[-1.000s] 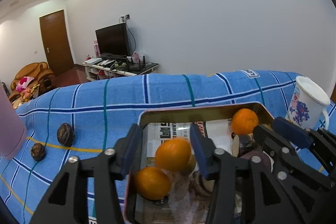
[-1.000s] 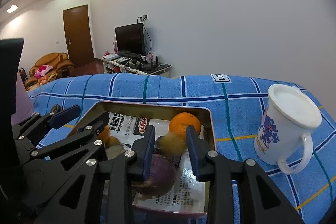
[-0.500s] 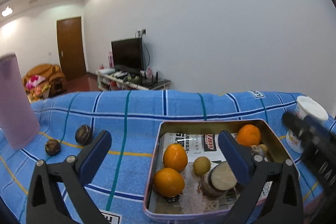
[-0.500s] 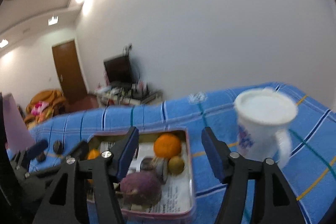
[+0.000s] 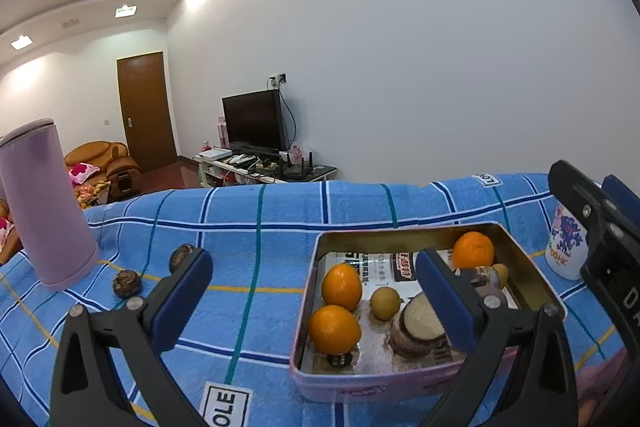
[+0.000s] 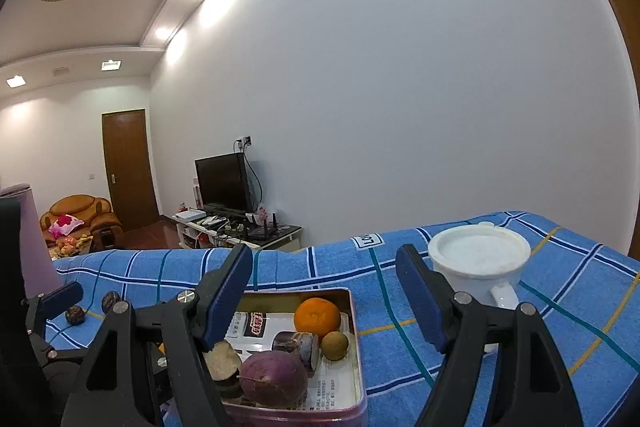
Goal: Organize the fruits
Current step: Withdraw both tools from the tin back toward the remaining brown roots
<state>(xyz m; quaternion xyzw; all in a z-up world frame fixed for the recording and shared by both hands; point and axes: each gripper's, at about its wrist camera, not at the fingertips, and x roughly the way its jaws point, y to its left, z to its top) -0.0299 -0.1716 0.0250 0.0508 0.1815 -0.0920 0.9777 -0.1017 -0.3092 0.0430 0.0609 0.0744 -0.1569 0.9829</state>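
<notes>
While both grippers hang above the near edge of a desk (image 5: pixel 256 227) under a blue checked cloth, the fruit lies as follows. Tin (image 5: pixel 316 311), right of centre, paper-lined: three oranges (image 5: pixel 341 286), one at the far right corner, two at the left; one small yellow-green fruit (image 5: pixel 385 303) between them; cut purple tubers (image 6: pixel 273 378) at the near side. Two dark round fruits (image 5: pixel 126 283) lie on the cloth, well left of the tin, just beside a pink tumbler (image 5: pixel 44 203). White mug (image 6: pixel 480 263), right of the tin. Left gripper (image 5: pixel 312 301): jaws wide apart, empty. Right gripper (image 6: pixel 324 297): jaws apart, just been opening, nothing between them.
</notes>
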